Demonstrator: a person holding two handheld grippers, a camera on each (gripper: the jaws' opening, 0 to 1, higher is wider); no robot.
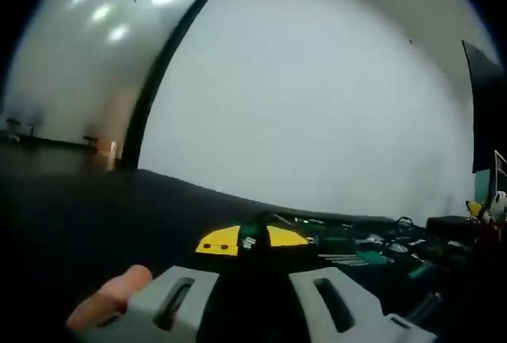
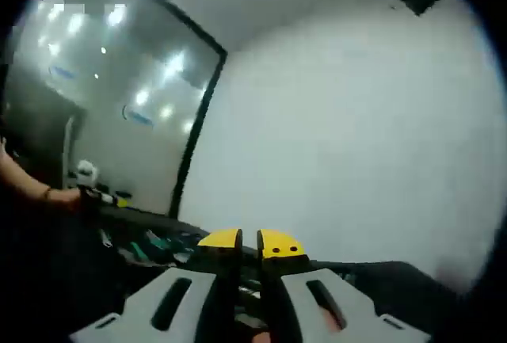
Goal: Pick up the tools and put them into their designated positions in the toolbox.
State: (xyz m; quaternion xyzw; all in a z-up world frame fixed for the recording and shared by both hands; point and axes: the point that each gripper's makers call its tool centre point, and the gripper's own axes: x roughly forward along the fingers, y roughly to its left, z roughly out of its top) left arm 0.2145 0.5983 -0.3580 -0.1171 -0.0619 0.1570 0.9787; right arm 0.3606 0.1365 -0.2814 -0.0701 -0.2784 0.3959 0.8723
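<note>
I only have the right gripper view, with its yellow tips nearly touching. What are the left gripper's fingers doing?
Observer: The left gripper has its yellow tips apart with a dark item between them. I cannot tell if it is gripped.
Operator: Where are the tools from there?
Observer: The tools lie on the dark table, right of its fingers.
Operator: Anything near its base?
Observer: A person's fingertip, at the view's lower left.

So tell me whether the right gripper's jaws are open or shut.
Nearly shut: in the right gripper view, the right gripper has its yellow tips almost touching, a thin gap between. Whether it grips anything, I cannot tell.
</note>
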